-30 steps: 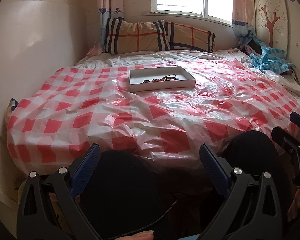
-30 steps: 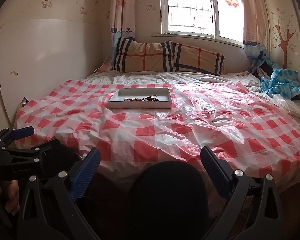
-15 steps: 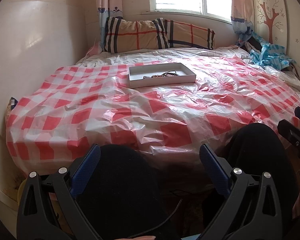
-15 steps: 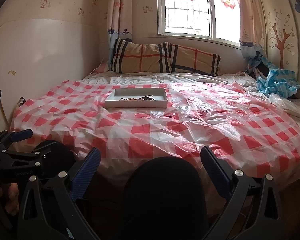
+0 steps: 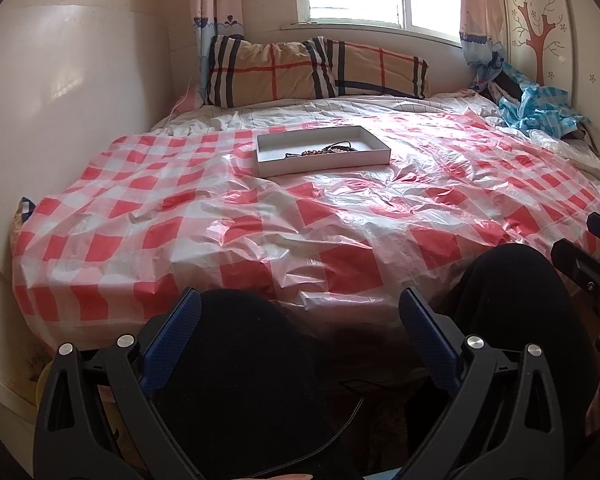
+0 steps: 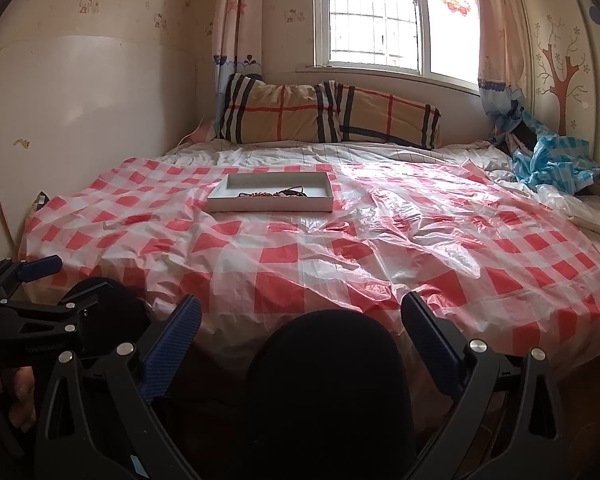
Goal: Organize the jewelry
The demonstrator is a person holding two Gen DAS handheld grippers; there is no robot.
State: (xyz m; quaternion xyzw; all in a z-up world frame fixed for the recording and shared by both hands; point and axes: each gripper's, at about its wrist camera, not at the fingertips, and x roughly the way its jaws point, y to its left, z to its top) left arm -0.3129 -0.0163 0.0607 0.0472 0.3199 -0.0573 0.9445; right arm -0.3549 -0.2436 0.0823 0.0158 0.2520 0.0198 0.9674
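Observation:
A shallow white box lies far back on the bed, on the red-and-white checked plastic sheet. Beaded jewelry with dark cords lies inside it. The box and the jewelry also show in the right wrist view. My left gripper is open and empty, low at the foot of the bed above the person's knee. My right gripper is open and empty, also at the foot of the bed. Both are far from the box.
Plaid pillows lie under the window at the head of the bed. A blue checked cloth is bunched at the far right. A white board leans on the left wall. The person's black-clad knees are close below the grippers.
Both grippers have dropped and pulled back slightly, so the bed and box sit a little higher in view. Both jaws stay open; nothing on the bed has moved.

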